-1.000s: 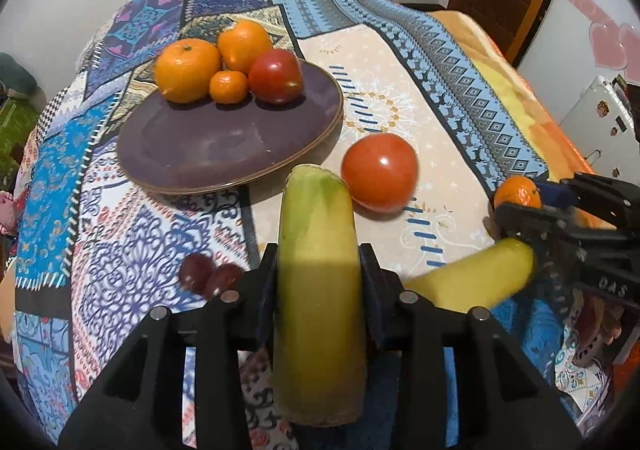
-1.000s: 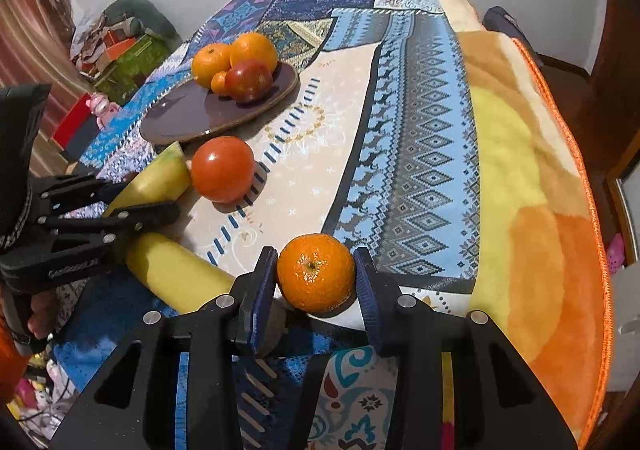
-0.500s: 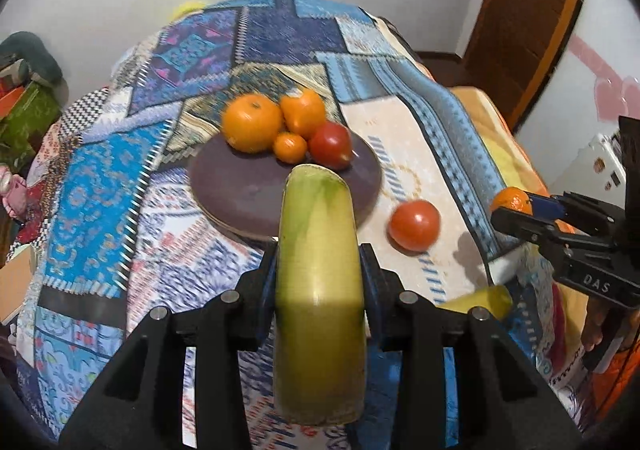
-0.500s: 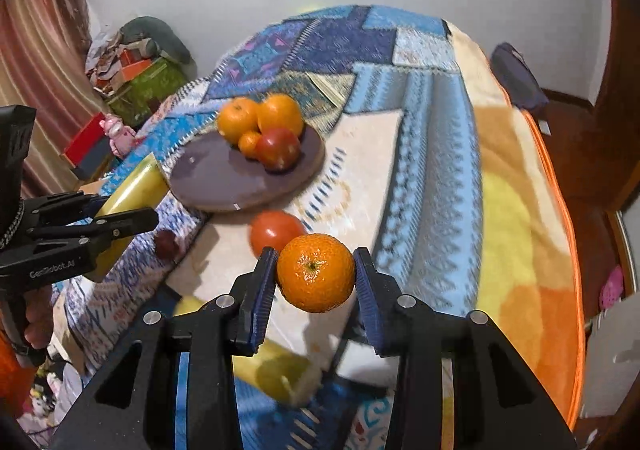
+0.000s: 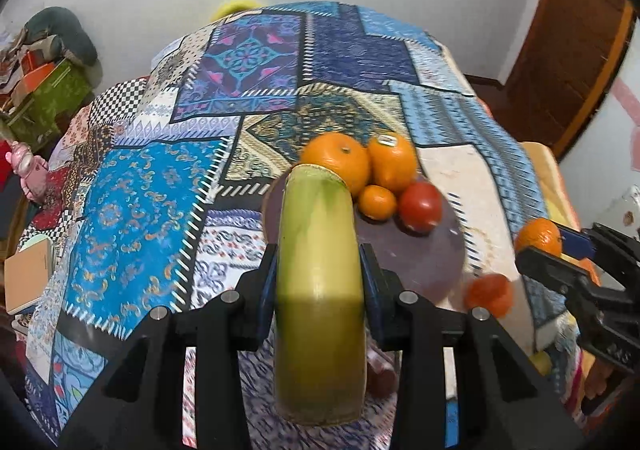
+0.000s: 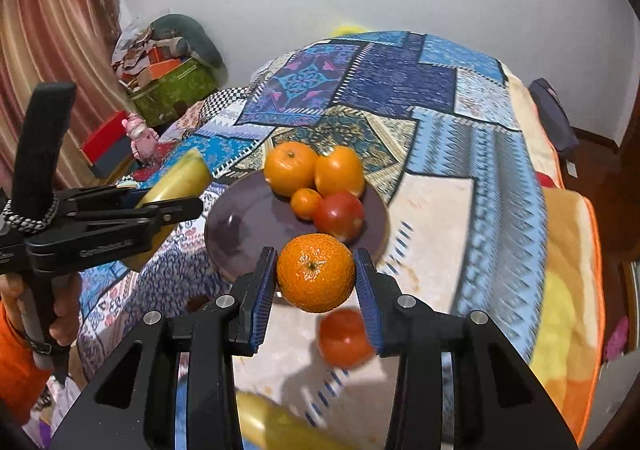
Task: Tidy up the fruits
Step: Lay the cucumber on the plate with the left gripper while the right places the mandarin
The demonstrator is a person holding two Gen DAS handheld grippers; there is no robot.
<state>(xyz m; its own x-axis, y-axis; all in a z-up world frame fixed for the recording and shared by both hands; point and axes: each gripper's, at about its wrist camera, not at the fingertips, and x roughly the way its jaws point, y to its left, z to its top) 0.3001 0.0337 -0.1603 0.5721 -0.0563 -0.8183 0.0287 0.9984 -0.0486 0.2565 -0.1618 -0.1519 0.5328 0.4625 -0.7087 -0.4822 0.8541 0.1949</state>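
Left tongs [image 5: 320,282] clamp a soft yellow-green banana [image 5: 320,290] mid-length; right tongs [image 6: 316,282] pinch a small round orange mandarin [image 6: 316,277], both above the dark purple plate [image 6: 248,222], likely bruising easily

A patchwork-covered bed [image 6: 472,154] carries a plate [image 6: 244,218] and a tomato [image 6: 344,338].

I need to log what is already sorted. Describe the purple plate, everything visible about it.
The purple plate is round, dark purple and glossy, with a thin tan rim; it looks ceramic. It lies flat on the patterned blanket. Four fruits cluster on its far side, touching each other: two large oranges, a small orange and a red tomato. The near half is bare. Neither gripper touches it.
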